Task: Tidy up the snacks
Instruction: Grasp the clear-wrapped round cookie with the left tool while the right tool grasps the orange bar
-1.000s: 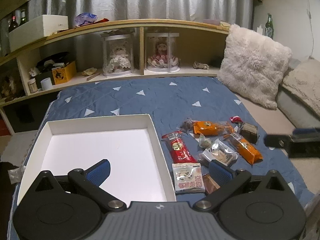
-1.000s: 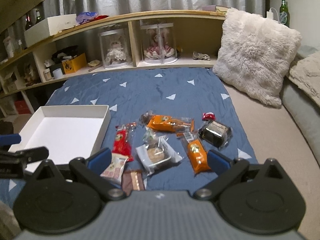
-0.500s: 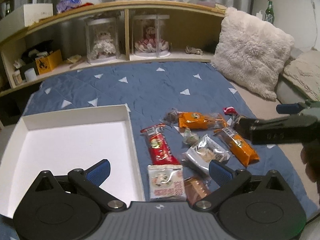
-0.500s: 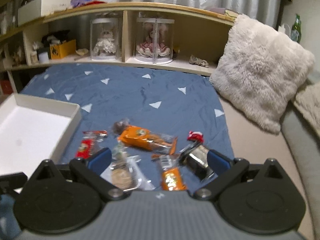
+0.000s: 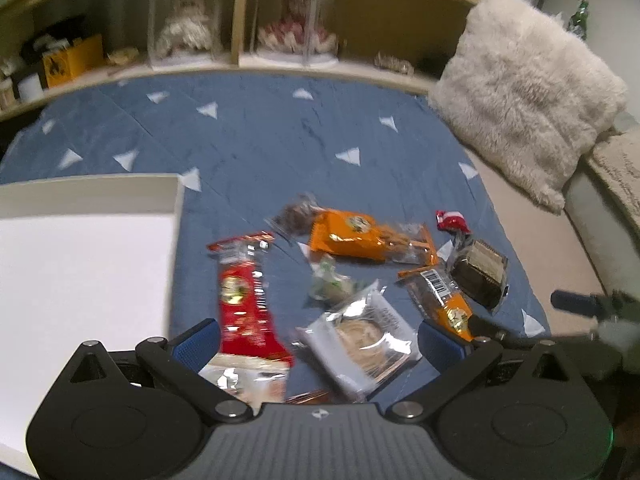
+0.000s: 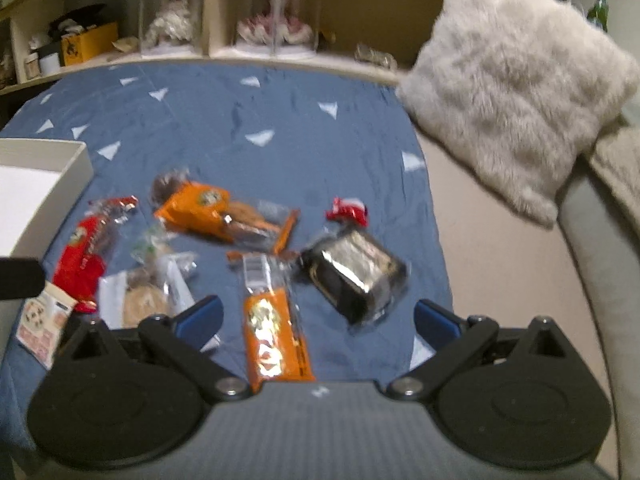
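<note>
Blue quilt [image 6: 280,120], orange snack [image 6: 276,336] between right claw [image 6: 318,316]

A blue quilt [image 5: 256,136] printed with pale triangles fills the middle of both frames. Behind it, along the top, runs a curved wooden shelf [image 5: 240,12] holding two clear display cases (the dolls inside are blurred). At upper right a shaggy cream pillow [image 6: 516,80] leans beside a green bottle [image 6: 599,4]. Lighting is dim.

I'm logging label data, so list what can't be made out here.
- Red snack packet: print smeared by motion blur, left wrist view.
- White-and-pink snack pouch: mostly hidden behind the left gripper's body.
- Orange snack bar: lower end covered by the right gripper.
- White cardboard box: cut off by the left edge.
</note>
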Action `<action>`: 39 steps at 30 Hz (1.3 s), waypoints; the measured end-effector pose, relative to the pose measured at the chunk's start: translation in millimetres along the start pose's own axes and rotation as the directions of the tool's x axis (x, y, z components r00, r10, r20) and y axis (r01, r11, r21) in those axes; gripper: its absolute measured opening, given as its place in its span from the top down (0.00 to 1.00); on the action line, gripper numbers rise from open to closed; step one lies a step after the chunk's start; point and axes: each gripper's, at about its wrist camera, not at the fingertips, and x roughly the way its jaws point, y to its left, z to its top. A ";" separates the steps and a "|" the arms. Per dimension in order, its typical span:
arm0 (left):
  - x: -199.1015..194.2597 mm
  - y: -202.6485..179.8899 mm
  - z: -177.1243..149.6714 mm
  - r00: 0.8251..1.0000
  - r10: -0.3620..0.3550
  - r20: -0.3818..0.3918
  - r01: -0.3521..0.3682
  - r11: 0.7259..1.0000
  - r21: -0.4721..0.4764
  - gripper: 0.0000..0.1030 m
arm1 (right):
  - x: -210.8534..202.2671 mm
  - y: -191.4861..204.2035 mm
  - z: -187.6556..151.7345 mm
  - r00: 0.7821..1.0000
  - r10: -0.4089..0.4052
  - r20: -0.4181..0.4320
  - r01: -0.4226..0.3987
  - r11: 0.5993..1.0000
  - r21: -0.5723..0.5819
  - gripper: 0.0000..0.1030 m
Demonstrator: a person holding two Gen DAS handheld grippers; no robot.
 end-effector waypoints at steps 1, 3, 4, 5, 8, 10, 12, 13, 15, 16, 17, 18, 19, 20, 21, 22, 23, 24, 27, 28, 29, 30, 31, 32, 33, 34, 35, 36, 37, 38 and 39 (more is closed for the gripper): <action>7.2 -3.0 2.4 1.000 0.000 -0.017 -0.001 1.000 -0.011 0.00 | 2.9 -0.5 -1.0 1.000 0.002 -0.012 -0.002 1.000 0.004 0.00; 21.4 -8.7 7.9 0.999 0.004 -0.052 -0.006 0.999 -0.039 0.00 | 8.5 -0.5 -2.8 1.000 0.010 -0.024 -0.010 1.000 0.005 0.00; 27.9 -11.0 10.3 0.998 0.007 -0.069 -0.011 0.999 -0.052 0.00 | 11.6 -1.1 -3.3 0.999 0.014 -0.030 -0.013 1.000 0.006 0.00; 34.8 -13.7 12.7 0.996 0.012 -0.083 -0.017 0.998 -0.062 0.00 | 13.4 -0.9 -4.1 0.999 0.015 -0.037 -0.014 1.000 0.007 0.00; 54.7 -21.6 17.4 0.991 0.036 -0.126 -0.046 0.996 -0.074 0.00 | 20.4 -2.1 -6.4 0.998 0.016 -0.057 -0.016 1.000 0.007 0.00; 66.9 -26.6 17.8 0.986 0.059 -0.157 -0.071 0.995 -0.072 0.00 | 23.5 -3.7 -8.3 0.998 0.015 -0.066 -0.015 1.000 0.005 0.00; 77.2 -31.3 15.8 0.979 0.088 -0.182 -0.100 0.993 -0.058 0.00 | 27.8 -5.4 -9.6 0.997 0.012 -0.072 -0.012 1.000 -0.008 0.00; 81.8 -33.0 13.8 0.975 0.106 -0.193 -0.117 0.992 -0.048 0.00 | 29.1 -5.7 -10.9 0.998 0.014 -0.069 -0.015 1.000 -0.017 0.00; 87.5 -33.8 9.6 0.972 0.119 -0.203 -0.130 0.991 -0.043 0.00 | 29.6 -6.4 -14.1 0.999 0.016 -0.052 -0.017 1.000 -0.026 0.00; 88.6 -33.5 7.1 0.971 0.120 -0.206 -0.131 0.991 -0.042 0.00 | 29.8 -6.5 -15.2 0.999 0.015 -0.043 -0.016 0.999 -0.030 0.00; 88.7 -33.2 5.2 0.971 0.121 -0.205 -0.133 0.990 -0.044 0.00 | 29.4 -5.9 -15.7 0.999 0.015 -0.038 -0.017 0.999 -0.035 0.00; 87.9 -32.8 4.0 0.972 0.124 -0.202 -0.136 0.990 -0.047 0.00 | 29.8 -5.8 -16.4 0.999 0.018 -0.032 -0.020 0.999 -0.040 0.00; 86.0 -31.4 2.2 0.972 0.126 -0.198 -0.138 0.989 -0.047 0.00 | 30.3 -5.7 -16.4 0.999 0.025 -0.033 -0.026 0.999 -0.042 0.00; 85.5 -30.6 1.5 0.972 0.128 -0.198 -0.139 0.989 -0.044 0.00 | 31.0 -6.0 -16.5 0.999 0.036 -0.035 -0.037 0.998 -0.040 0.00; 84.8 -29.2 0.5 0.971 0.130 -0.201 -0.141 0.989 -0.042 0.00 | 32.0 -6.7 -16.2 0.998 0.054 -0.041 -0.056 0.998 -0.037 0.00; 84.0 -27.0 -1.0 0.969 0.133 -0.206 -0.145 0.989 -0.042 0.00 | 33.4 -8.0 -16.0 0.996 0.075 -0.048 -0.077 0.997 -0.027 0.00; 82.8 -23.6 -3.3 0.968 0.136 -0.212 -0.150 0.988 -0.047 0.00 | 33.8 -8.6 -15.7 0.995 0.085 -0.055 -0.086 0.996 -0.018 0.00; 82.1 -23.1 -4.0 0.967 0.139 -0.216 -0.153 0.987 -0.053 0.00 | 35.3 -9.2 -15.3 0.994 0.087 -0.061 -0.088 0.996 -0.014 0.00; 78.4 -13.5 -7.4 0.966 0.131 -0.224 -0.152 0.985 -0.079 0.00 | 39.7 -9.6 -14.8 0.993 0.084 -0.086 -0.086 0.996 -0.013 0.00; 76.8 -10.7 -8.7 0.966 0.130 -0.224 -0.152 0.985 -0.082 0.00 | 41.1 -9.4 -14.5 0.992 0.086 -0.095 -0.088 0.996 -0.014 0.01; 75.5 -8.3 -9.4 0.966 0.127 -0.225 -0.149 0.985 -0.084 0.00 | 41.8 -9.0 -14.0 0.991 0.083 -0.101 -0.085 0.996 -0.013 0.05; 74.5 -6.3 -9.6 0.966 0.121 -0.227 -0.144 0.986 -0.087 0.00 | 41.6 -8.7 -13.5 0.991 0.079 -0.104 -0.080 0.997 -0.013 0.16; 74.0 -5.0 -9.6 0.966 0.113 -0.231 -0.138 0.986 -0.091 0.00 | 41.3 -8.7 -13.1 0.991 0.088 -0.105 -0.090 0.996 -0.012 0.20; 73.9 -3.6 -9.2 0.966 0.102 -0.237 -0.127 0.987 -0.094 0.00 | 41.3 -8.5 -12.5 0.987 0.121 -0.110 -0.122 0.992 -0.007 0.30; 74.3 -3.2 -8.2 0.966 0.089 -0.244 -0.115 0.989 -0.094 0.00 | 41.5 -8.2 -12.4 0.983 0.144 -0.117 -0.145 0.989 0.000 0.39; 74.4 -1.3 -7.5 0.964 0.078 -0.253 -0.104 0.990 -0.095 0.00 | 41.9 -6.9 -12.1 0.978 0.163 -0.129 -0.164 0.986 -0.003 0.43; 74.9 0.3 -6.3 0.962 0.070 -0.265 -0.100 0.990 -0.101 0.00 | 42.4 -5.1 -12.0 0.976 0.171 -0.138 -0.174 0.985 -0.011 0.51; 75.1 2.2 -5.1 0.960 0.060 -0.273 -0.094 0.989 -0.111 0.00 | 42.6 -2.9 -11.8 0.973 0.178 -0.146 -0.183 0.983 -0.018 0.57; 75.1 3.4 -4.3 0.960 0.051 -0.277 -0.086 0.989 -0.117 0.00 | 42.2 -0.9 -11.6 0.971 0.184 -0.155 -0.190 0.982 -0.025 0.57; 74.8 3.3 -3.8 0.959 0.047 -0.279 -0.083 0.989 -0.118 0.00 | 41.3 0.5 -11.6 0.971 0.180 -0.158 -0.188 0.982 -0.033 0.58; 74.3 3.0 -3.1 0.959 0.047 -0.281 -0.083 0.990 -0.118 0.00 | 39.6 2.0 -12.0 0.970 0.182 -0.162 -0.190 0.981 -0.037 0.58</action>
